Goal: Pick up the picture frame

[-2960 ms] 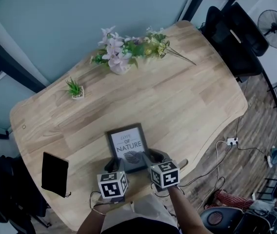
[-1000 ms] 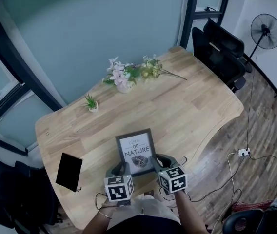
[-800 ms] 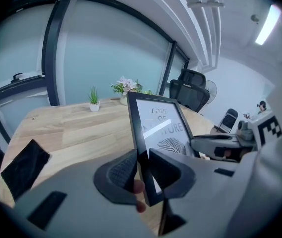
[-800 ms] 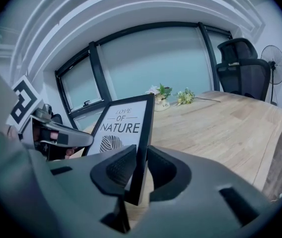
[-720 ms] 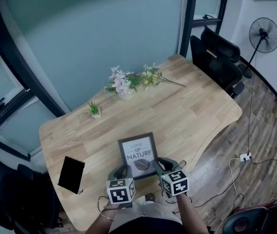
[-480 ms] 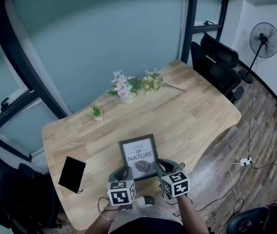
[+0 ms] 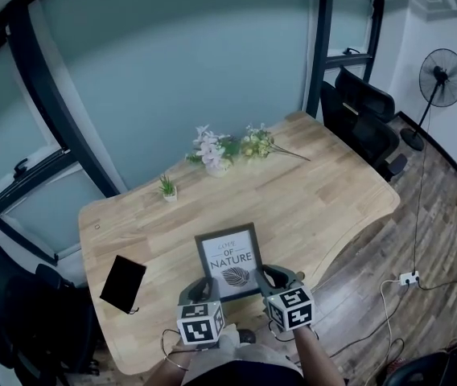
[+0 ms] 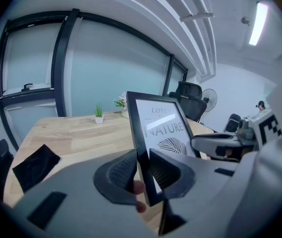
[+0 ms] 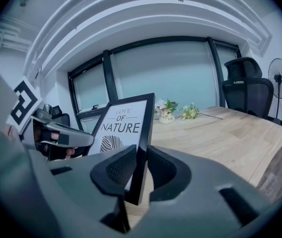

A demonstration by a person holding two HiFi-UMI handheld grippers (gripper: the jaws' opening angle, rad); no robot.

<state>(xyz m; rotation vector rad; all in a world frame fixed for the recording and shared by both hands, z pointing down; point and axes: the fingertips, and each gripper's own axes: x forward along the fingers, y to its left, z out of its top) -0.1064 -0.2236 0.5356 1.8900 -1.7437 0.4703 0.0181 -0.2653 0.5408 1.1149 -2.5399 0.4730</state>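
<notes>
A wooden table (image 7: 325, 191) bears a flower vase (image 7: 212, 153), a small potted plant (image 7: 167, 188) and a flat black object (image 7: 122, 283).

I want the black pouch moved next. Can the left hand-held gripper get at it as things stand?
Probably not yet. The left hand-held gripper is shut on the frame. The pouch lies uncovered on the table to its left, so the way looks free once the frame is released.
</notes>
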